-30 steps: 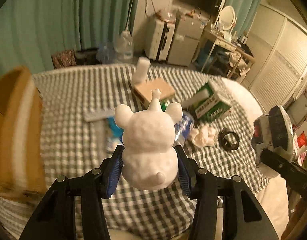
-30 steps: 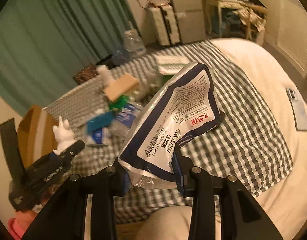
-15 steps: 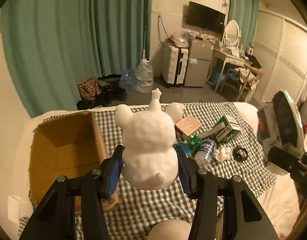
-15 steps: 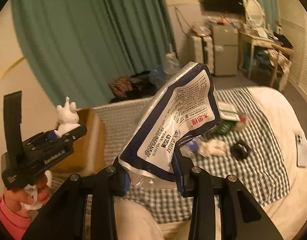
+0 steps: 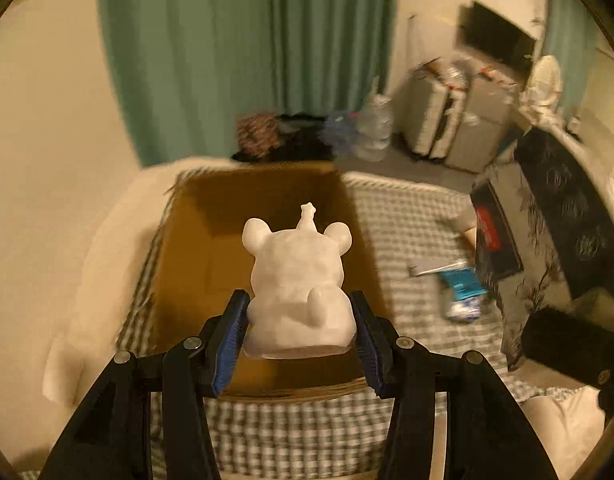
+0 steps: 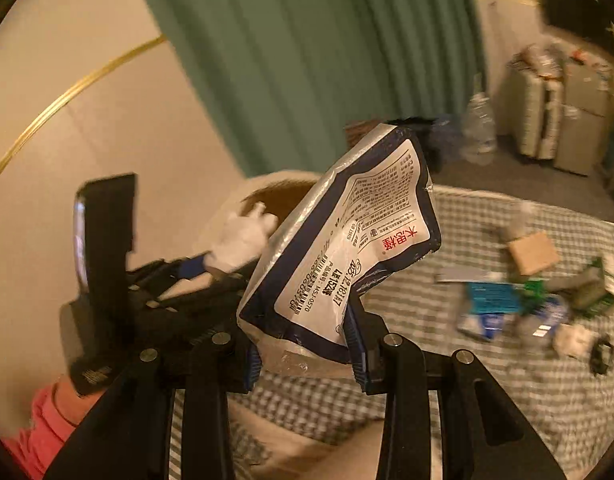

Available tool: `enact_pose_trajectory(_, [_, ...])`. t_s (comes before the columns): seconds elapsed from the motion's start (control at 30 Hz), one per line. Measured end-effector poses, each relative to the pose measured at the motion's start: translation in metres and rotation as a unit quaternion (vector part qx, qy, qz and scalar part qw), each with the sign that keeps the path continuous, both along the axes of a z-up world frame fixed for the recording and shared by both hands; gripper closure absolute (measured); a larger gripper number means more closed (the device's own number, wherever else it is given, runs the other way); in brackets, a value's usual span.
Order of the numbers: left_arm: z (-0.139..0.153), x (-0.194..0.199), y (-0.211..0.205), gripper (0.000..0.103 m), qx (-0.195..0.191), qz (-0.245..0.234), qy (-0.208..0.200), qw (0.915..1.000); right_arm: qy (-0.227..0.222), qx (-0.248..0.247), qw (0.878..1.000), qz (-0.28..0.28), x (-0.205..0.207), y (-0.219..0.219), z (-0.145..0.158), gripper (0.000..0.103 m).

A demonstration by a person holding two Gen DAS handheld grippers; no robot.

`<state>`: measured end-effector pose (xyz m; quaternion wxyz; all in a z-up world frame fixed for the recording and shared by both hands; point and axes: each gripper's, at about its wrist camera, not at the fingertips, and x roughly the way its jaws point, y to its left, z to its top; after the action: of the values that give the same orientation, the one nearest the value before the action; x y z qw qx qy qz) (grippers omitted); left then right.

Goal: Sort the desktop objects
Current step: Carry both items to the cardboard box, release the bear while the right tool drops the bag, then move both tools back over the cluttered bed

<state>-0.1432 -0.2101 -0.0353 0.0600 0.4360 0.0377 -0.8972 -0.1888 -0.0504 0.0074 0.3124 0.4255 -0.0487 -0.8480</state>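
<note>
checked cloth (image 5: 403,216) on bed, green curtain (image 5: 243,52), claws clamping figurine (image 5: 299,280), pouch (image 6: 347,248)

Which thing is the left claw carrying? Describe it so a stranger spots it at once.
Find the open cardboard box on the checked cloth. Above it, the left claw grips a white bear figurine, all plain white, with round ears and a star on top.

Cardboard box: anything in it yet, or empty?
Empty as far as visible: cardboard box shows bare floor; the white figurine partly hides it, clamped in the left gripper above.
</note>
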Motion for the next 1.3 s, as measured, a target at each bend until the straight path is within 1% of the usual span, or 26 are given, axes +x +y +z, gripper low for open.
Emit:
enact_pose_trajectory(0.03, [-0.009, -0.002, -0.009, 0.051, -0.001, 0.011, -0.008, 0.9999, -0.007, 0.003, 1.0, 0.004, -0.005, -0.009, -0.005, 0.068])
enact_pose_trajectory(0.13, [-0.024, -0.006, -0.025, 0.051, -0.005, 0.029, -0.023, 0.9993, -0.026, 0.004, 1.0, 0.017, -0.021, -0.035, -0.022, 0.068])
enact_pose_trajectory(0.2, [-0.031, -0.005, -0.033, 0.051, 0.002, 0.038, -0.026, 0.9989, -0.053, 0.006, 0.998, 0.029, -0.04, -0.05, -0.036, 0.068])
enact_pose_trajectory(0.23, [-0.034, -0.004, -0.036, 0.049, 0.009, 0.045, -0.025, 0.9987, -0.066, 0.001, 0.997, 0.032, -0.048, -0.054, -0.041, 0.065])
enact_pose_trajectory(0.27, [-0.036, -0.004, -0.039, 0.039, 0.013, 0.05, -0.024, 0.9984, -0.075, -0.005, 0.997, 0.034, -0.057, -0.056, -0.046, 0.063])
enact_pose_trajectory(0.33, [-0.038, 0.002, -0.044, 0.025, 0.009, 0.064, -0.021, 0.9977, -0.095, 0.002, 0.995, 0.021, -0.073, -0.06, -0.053, 0.031])
enact_pose_trajectory(0.37, [-0.037, 0.004, -0.044, 0.024, 0.005, 0.067, -0.016, 0.9976, -0.093, 0.002, 0.996, 0.01, -0.08, -0.06, -0.053, 0.027])
enact_pose_trajectory(0.4, [-0.036, 0.005, -0.043, 0.024, 0.004, 0.065, -0.011, 0.9978, -0.09, -0.004, 0.996, -0.002, -0.083, -0.06, -0.05, 0.025])
enact_pose_trajectory(0.5, [-0.035, 0.009, -0.037, 0.016, 0.006, 0.057, -0.007, 0.9983, -0.086, -0.035, 0.996, 0.0, -0.08, -0.054, -0.042, 0.025])
enact_pose_trajectory(0.53, [-0.035, 0.002, -0.033, 0.015, 0.007, 0.054, -0.007, 0.9985, -0.08, -0.038, 0.996, -0.006, -0.082, -0.048, -0.039, 0.025])
enact_pose_trajectory(0.57, [-0.034, 0.004, -0.031, 0.015, 0.008, 0.051, -0.006, 0.9986, -0.071, -0.037, 0.997, -0.012, -0.078, -0.043, -0.036, 0.025])
enact_pose_trajectory(0.67, [-0.032, 0.011, -0.015, 0.013, 0.004, 0.035, 0.003, 0.9994, -0.039, -0.036, 0.998, -0.036, -0.056, -0.015, -0.024, 0.025])
enact_pose_trajectory(0.77, [-0.031, 0.018, 0.011, 0.008, 0.005, 0.016, 0.013, 0.9998, -0.021, -0.031, 0.996, -0.087, -0.031, 0.033, -0.025, 0.025])
enact_pose_trajectory(0.83, [-0.032, 0.021, 0.035, 0.008, 0.009, -0.007, 0.017, 0.9998, -0.013, -0.012, 0.991, -0.131, -0.021, 0.073, -0.032, 0.025])
enact_pose_trajectory(0.93, [-0.034, 0.02, 0.072, 0.007, 0.016, -0.036, 0.018, 0.9991, -0.01, 0.004, 0.982, -0.189, 0.0, 0.136, -0.04, 0.025])
enact_pose_trajectory(0.97, [-0.035, 0.02, 0.084, 0.006, 0.017, -0.04, 0.018, 0.9989, -0.012, 0.008, 0.979, -0.201, -0.001, 0.149, -0.04, 0.025])
enact_pose_trajectory(1.07, [-0.036, 0.02, 0.124, 0.002, 0.025, -0.063, 0.011, 0.9976, -0.014, 0.019, 0.966, -0.257, 0.017, 0.212, -0.044, 0.025])
enact_pose_trajectory(1.13, [-0.037, 0.02, 0.151, 0.0, 0.022, -0.08, 0.01, 0.9965, -0.009, 0.026, 0.957, -0.287, 0.025, 0.241, -0.043, 0.025])
enact_pose_trajectory(1.17, [-0.038, 0.02, 0.168, 0.0, 0.016, -0.09, 0.01, 0.9958, -0.006, 0.029, 0.952, -0.304, 0.035, 0.263, -0.044, 0.025])
enact_pose_trajectory(1.23, [-0.042, 0.019, 0.197, 0.0, 0.008, -0.111, 0.008, 0.9938, -0.004, 0.036, 0.944, -0.327, 0.045, 0.294, -0.047, 0.025])
enact_pose_trajectory(1.27, [-0.045, 0.019, 0.208, 0.0, 0.006, -0.118, 0.007, 0.993, -0.005, 0.039, 0.942, -0.333, 0.049, 0.303, -0.047, 0.025])
enact_pose_trajectory(1.3, [-0.047, 0.018, 0.22, 0.0, 0.004, -0.124, 0.006, 0.9922, -0.006, 0.046, 0.939, -0.342, 0.055, 0.318, -0.053, 0.024])
